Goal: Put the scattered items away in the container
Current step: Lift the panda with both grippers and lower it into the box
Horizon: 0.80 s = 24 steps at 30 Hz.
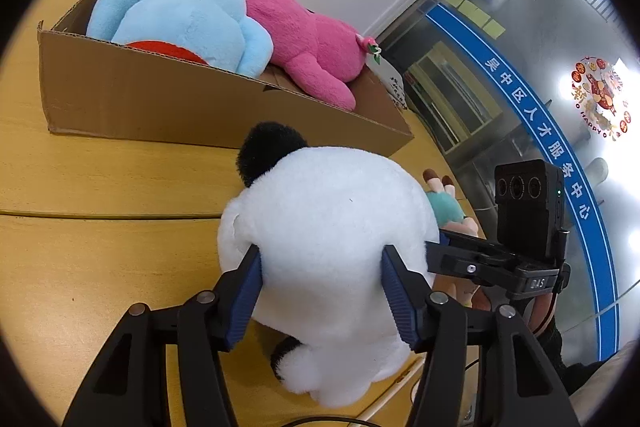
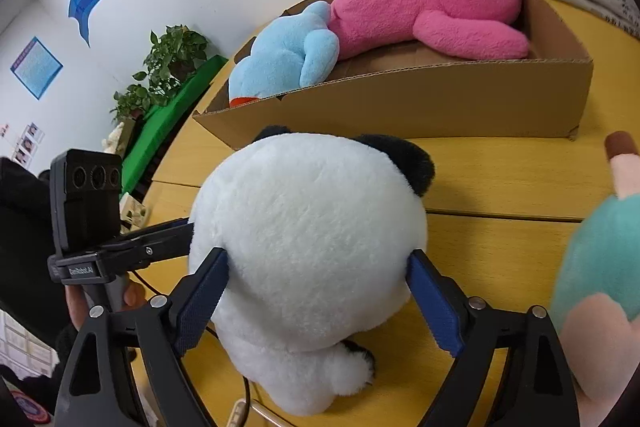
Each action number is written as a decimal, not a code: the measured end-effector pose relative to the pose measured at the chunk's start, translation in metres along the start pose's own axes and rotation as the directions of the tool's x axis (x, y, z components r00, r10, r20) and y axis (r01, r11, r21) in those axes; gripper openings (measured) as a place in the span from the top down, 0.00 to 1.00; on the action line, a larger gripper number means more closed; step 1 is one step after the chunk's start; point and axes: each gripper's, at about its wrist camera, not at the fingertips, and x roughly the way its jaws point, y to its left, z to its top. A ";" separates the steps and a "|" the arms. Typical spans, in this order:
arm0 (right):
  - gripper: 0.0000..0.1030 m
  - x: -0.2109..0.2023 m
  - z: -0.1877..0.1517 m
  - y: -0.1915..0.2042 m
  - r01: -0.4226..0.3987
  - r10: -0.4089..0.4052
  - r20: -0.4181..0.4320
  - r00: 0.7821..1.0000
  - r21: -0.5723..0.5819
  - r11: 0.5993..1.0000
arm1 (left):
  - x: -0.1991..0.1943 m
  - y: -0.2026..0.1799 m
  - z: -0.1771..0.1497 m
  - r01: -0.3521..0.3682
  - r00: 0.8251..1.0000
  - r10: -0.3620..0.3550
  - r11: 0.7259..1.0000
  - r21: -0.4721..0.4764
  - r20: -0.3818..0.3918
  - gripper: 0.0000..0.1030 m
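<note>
Together, left tongs (image 1: 320, 259) and right tongs (image 2: 316, 267) each pinch the panda (image 1: 328, 227); lift evenly, clear the box (image 1: 160, 99) wall, lower beside the pink plush (image 1: 304, 43).

My two grippers flank the panda plush (image 1: 328, 227) on the table (image 1: 100, 247), the box (image 1: 180, 103) behind it holding two plush toys side by side.

A white panda plush (image 1: 320, 227) with black ears sits on the yellow worktop before an open cardboard box (image 1: 180, 99), which holds a blue plush (image 1: 180, 15) and a pink plush (image 1: 304, 43).
</note>
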 end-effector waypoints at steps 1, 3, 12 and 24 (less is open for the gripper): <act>0.29 0.002 0.000 -0.001 -0.010 0.010 -0.004 1.000 -0.001 1.000 | 0.001 0.000 0.001 -0.008 1.000 0.008 1.000 0.004 -0.001 0.47; 0.39 -0.001 0.000 0.000 -0.018 0.018 0.010 1.000 -0.001 1.000 | -0.001 -0.006 0.002 -0.027 1.000 0.027 0.999 0.023 -0.001 0.51; 0.49 -0.081 0.037 0.040 -0.004 0.031 0.224 0.974 -0.123 0.992 | -0.053 -0.073 0.054 -0.011 0.987 -0.017 0.985 0.172 0.163 0.52; 0.49 -0.040 0.203 -0.004 0.135 -0.083 0.275 0.958 -0.178 0.975 | 0.038 -0.057 0.225 -0.148 0.986 0.126 0.961 0.232 0.106 0.67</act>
